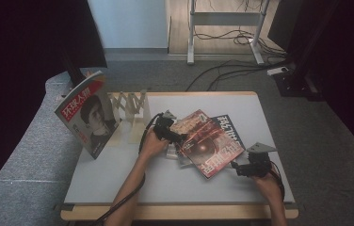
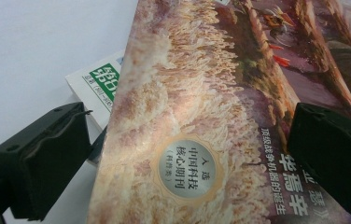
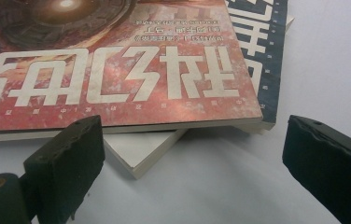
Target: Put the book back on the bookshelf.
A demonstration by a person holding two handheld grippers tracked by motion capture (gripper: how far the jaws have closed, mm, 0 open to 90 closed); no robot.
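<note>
A red science-fiction magazine (image 1: 204,147) tops a skewed pile at the table's middle, over a dark blue magazine (image 1: 230,133) and a white booklet (image 3: 141,151). My left gripper (image 1: 179,137) is at the pile's left edge. In the left gripper view its jaws stand apart on either side of the red magazine's (image 2: 201,93) edge, so the left gripper (image 2: 190,121) is open. My right gripper (image 1: 237,166) sits low on the table at the pile's near right corner. It is open (image 3: 197,128), facing the red cover (image 3: 117,70) and the blue magazine (image 3: 263,60), touching nothing.
A magazine with a portrait cover (image 1: 88,113) stands upright at the table's left edge, by a wooden zigzag rack (image 1: 130,107). Bare white table (image 1: 165,183) lies in front of the pile. A green-labelled booklet (image 2: 103,81) pokes out under the red one. Cables cross the floor beyond.
</note>
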